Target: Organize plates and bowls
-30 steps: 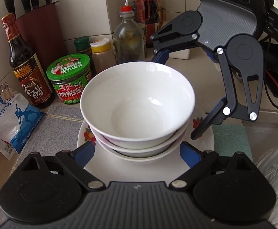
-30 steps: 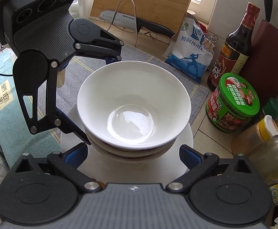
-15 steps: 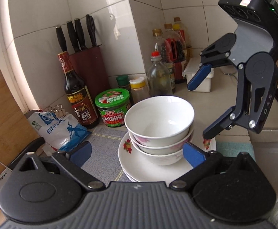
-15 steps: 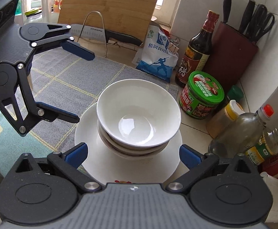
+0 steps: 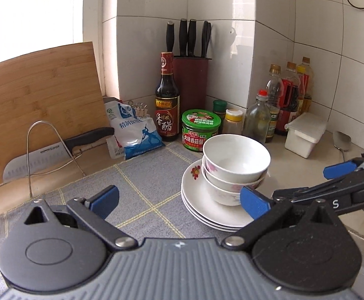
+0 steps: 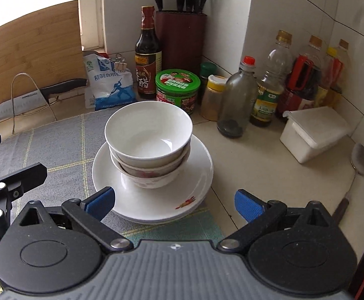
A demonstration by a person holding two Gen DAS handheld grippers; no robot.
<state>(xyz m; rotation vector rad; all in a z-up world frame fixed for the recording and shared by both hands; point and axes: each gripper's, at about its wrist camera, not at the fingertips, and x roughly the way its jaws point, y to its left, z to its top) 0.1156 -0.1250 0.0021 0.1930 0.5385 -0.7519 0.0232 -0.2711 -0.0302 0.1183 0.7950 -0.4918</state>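
Observation:
Three white bowls (image 5: 235,167) (image 6: 149,140) are nested upright on a stack of white flowered plates (image 5: 202,207) (image 6: 194,182) at the edge of the grey checked mat (image 5: 121,190). My left gripper (image 5: 179,200) is open and empty, pulled back from the stack, which lies toward its right finger. My right gripper (image 6: 173,198) is open and empty, just in front of the plates. Each gripper shows partly at the edge of the other's view.
Behind the stack stand a green-lidded jar (image 6: 178,88), a vinegar bottle (image 6: 148,55), a knife block (image 6: 179,30), several oil bottles (image 6: 269,82) and a salt bag (image 6: 109,85). A white lidded box (image 6: 314,132) and spoon (image 6: 360,160) lie right. A cleaver (image 5: 46,152) leans at the cutting board (image 5: 39,100).
Both grippers have drawn back and up from the bowl stack, which now looks smaller and farther. The bowls and plates have stayed in place.

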